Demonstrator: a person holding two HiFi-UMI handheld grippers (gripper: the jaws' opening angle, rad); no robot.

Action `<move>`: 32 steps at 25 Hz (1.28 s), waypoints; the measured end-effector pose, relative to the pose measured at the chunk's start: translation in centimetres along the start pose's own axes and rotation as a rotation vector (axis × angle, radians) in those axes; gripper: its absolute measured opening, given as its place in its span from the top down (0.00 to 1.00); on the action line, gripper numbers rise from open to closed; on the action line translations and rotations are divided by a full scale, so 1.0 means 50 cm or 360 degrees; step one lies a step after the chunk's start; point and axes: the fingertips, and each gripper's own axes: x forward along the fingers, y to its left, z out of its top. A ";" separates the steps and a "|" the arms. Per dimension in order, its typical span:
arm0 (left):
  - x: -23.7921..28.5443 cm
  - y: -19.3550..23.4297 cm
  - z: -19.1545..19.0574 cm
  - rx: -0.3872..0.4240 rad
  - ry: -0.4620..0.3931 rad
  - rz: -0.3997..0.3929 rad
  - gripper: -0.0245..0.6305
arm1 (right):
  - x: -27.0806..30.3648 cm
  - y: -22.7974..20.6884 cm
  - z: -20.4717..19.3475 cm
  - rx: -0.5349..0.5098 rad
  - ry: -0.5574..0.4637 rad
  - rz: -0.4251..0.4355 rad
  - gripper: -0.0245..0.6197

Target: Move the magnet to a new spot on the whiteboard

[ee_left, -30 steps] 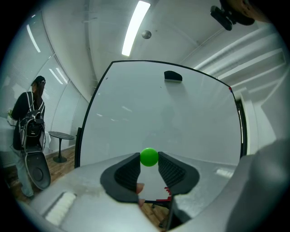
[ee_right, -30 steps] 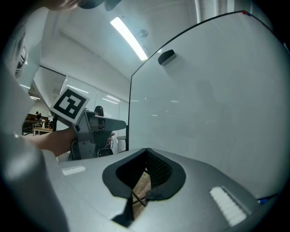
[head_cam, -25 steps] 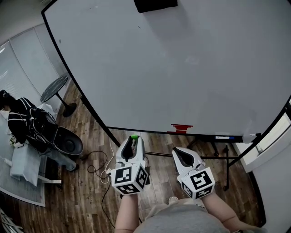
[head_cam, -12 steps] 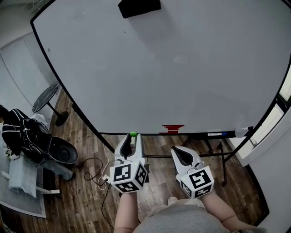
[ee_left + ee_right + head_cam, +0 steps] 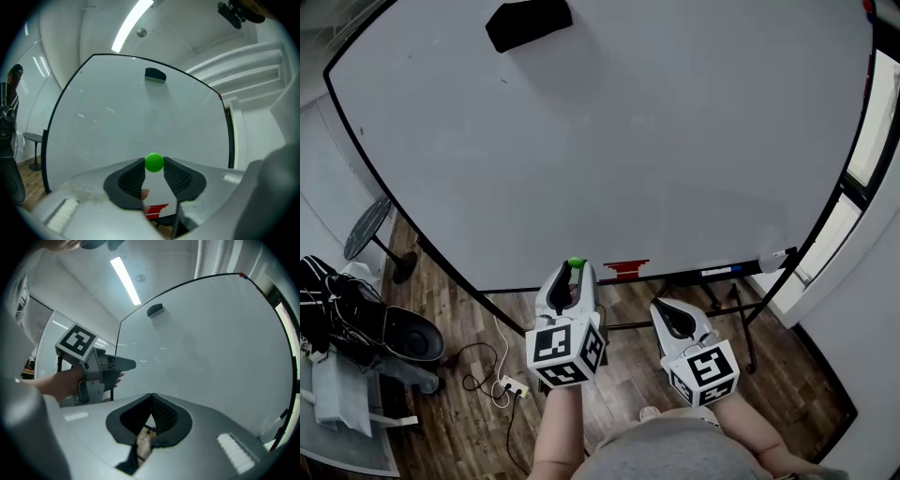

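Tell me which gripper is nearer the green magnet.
Left. The left gripper clamps the green magnet between its fingers; the right gripper hangs apart to its right, shut and empty.

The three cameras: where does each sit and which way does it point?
Head view: on the person's head, looking down at whiteboard and floor; shows forearms, left gripper, right gripper.
Left gripper view: on that gripper, facing the whiteboard; its jaws pinch the green magnet.
Right gripper view: on that gripper, facing the whiteboard; jaws together, empty; left gripper at left.
Shared: all three see the black eraser.
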 end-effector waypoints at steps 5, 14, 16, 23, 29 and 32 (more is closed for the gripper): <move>0.044 -0.056 0.003 0.0017 0.0008 -0.0106 0.75 | -0.017 -0.039 0.001 0.0010 -0.0005 -0.0082 0.98; 0.102 -0.143 0.007 0.0024 0.0003 -0.0249 0.75 | -0.053 -0.099 0.002 0.0017 -0.0017 -0.0203 0.98; 0.111 -0.160 0.008 0.0023 0.0003 -0.0276 0.75 | -0.061 -0.109 0.003 0.0016 -0.0020 -0.0221 0.98; 0.146 -0.201 0.021 0.0045 -0.0020 -0.0322 0.75 | -0.070 -0.144 -0.003 0.0028 -0.0017 -0.0261 0.98; 0.180 -0.219 0.031 0.0068 -0.0040 -0.0321 0.75 | -0.065 -0.165 -0.009 0.0031 -0.0016 -0.0261 0.98; 0.200 -0.224 0.044 0.0074 -0.0055 -0.0310 0.75 | -0.060 -0.175 -0.012 0.0032 -0.0008 -0.0258 0.98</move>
